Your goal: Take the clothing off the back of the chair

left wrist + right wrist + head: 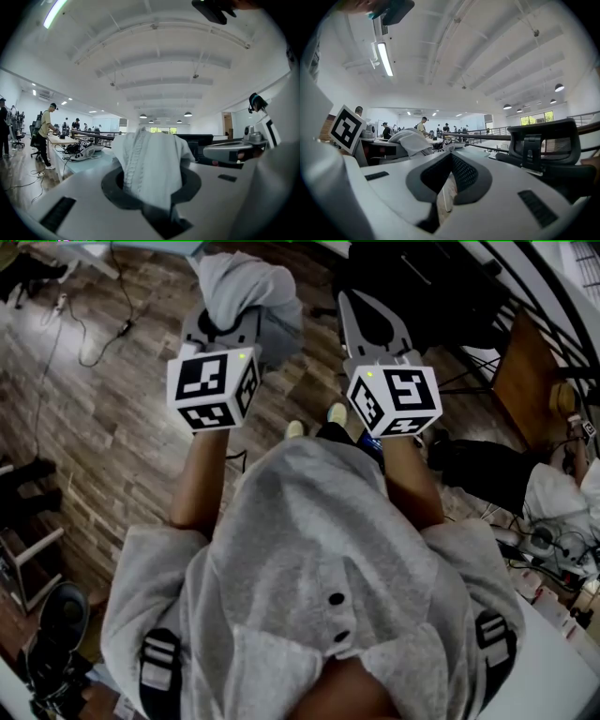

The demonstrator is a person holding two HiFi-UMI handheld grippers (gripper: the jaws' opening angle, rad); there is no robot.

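the head view looks down over a grey hoodie (319, 549) at both arms stretched forward above a wood floor (112, 418), each marker cube facing up. the left gripper (234, 326) has its fingers closed on the clothing (248, 287), a pale grey bundle bunched up over the tips and held in the air, clear of the chair (543, 140). from above only the heap of cloth shows. the left gripper view shows the grip itself: a ribbed, stitched edge of the fabric rises straight out of the gap between the fingers and drapes back over them, hiding the tips. the right gripper (361, 310) hovers just beside it, to the right, apart from the cloth. its own view shows the fingers closed with nothing between them, only a thin slit with floor showing through. that view also catches the clothing from the side, as a rounded grey lump at the left, next to the left cube. the black chair stands close on its right, with its back bare on the part that shows. the left gripper view shows no chair but takes in a long desk (58, 139) with gear on it and a person (45, 133) standing by it, under a white ribbed ceiling. in the head view two light shoes (336, 413) peek out below the grippers.
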